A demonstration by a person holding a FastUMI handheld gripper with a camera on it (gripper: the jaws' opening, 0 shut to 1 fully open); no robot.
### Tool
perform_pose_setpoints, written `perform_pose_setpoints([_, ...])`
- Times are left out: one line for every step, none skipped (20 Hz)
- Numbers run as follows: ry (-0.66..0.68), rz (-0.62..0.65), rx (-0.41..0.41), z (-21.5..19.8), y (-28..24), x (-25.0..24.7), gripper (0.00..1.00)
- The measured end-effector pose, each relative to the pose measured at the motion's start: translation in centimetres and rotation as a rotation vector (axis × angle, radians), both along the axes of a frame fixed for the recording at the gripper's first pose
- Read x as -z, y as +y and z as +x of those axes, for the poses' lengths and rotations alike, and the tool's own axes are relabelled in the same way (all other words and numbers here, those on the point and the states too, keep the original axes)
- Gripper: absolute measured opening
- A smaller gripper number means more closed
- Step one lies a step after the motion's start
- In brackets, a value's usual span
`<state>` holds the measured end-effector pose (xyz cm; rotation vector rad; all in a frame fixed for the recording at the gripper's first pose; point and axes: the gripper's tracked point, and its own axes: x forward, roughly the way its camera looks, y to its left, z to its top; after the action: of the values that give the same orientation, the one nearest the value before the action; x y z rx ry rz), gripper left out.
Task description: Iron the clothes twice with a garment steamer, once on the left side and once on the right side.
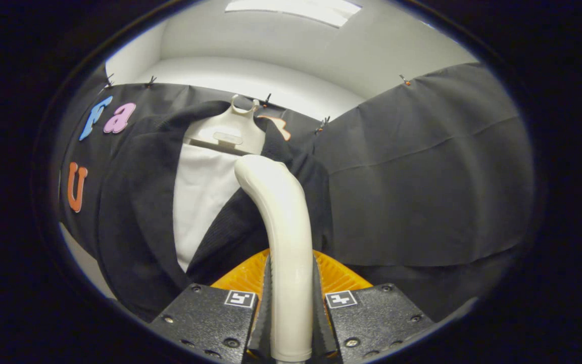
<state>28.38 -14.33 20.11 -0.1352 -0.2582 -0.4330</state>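
Steamer handle (286, 242) sits clamped between both fingers of my gripper (291, 323), which close tight on its shaft so the curved head reaches forward toward the dark jacket (134, 212). That jacket hangs open on a pale hanger (230, 129) over a white shirt (197, 197); relative to the jacket, the head rides just in front of its inner lapel edge. Behind the jacket hangs the black cloth wall (422, 177), with a white ceiling (271, 45) above.

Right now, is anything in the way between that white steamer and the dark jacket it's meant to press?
Nothing visible. The hand-held gripper is shut on the steamer, whose head rises just ahead of the fingers, right at the jacket on its hanger.
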Motion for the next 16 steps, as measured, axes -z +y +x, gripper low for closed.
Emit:
perform_pose_setpoints([0.012, 0.005, 0.002, 0.2, 0.0, 0.1, 0.37])
perform_pose_setpoints([0.027, 0.009, 0.005, 0.3, 0.1, 0.6, 0.37])
perform_pose_setpoints([0.036, 0.013, 0.006, 0.0, 0.2, 1.7, 0.37])
perform_pose_setpoints([0.05, 0.015, 0.011, -0.3, 0.2, 2.4, 0.37])
perform_pose_setpoints([0.062, 0.016, 0.015, -0.3, 0.1, 3.1, 0.37])
perform_pose_setpoints([0.077, 0.018, 0.019, -0.3, 0.1, 3.9, 0.37])
perform_pose_setpoints([0.091, 0.02, 0.021, -0.4, 0.1, 4.7, 0.37])
perform_pose_setpoints([0.106, 0.023, 0.022, -0.3, 0.1, 5.3, 0.37])
perform_pose_setpoints([0.12, 0.026, 0.022, -0.4, 0.2, 6.0, 0.37])
perform_pose_setpoints([0.132, 0.027, 0.025, -0.4, 0.3, 6.8, 0.37])
perform_pose_setpoints([0.142, 0.028, 0.035, -0.6, 0.2, 7.6, 0.37])
perform_pose_setpoints([0.148, 0.027, 0.045, -0.7, 0.1, 8.2, 0.37])
perform_pose_setpoints([0.158, 0.03, 0.049, -0.8, 0.1, 8.9, 0.37])
perform_pose_setpoints([0.17, 0.036, 0.05, -0.8, 0.2, 9.6, 0.37])
perform_pose_setpoints([0.182, 0.044, 0.05, -0.8, 0.3, 10.4, 0.37])
perform_pose_setpoints([0.192, 0.052, 0.051, -0.9, 0.3, 11.1, 0.37])
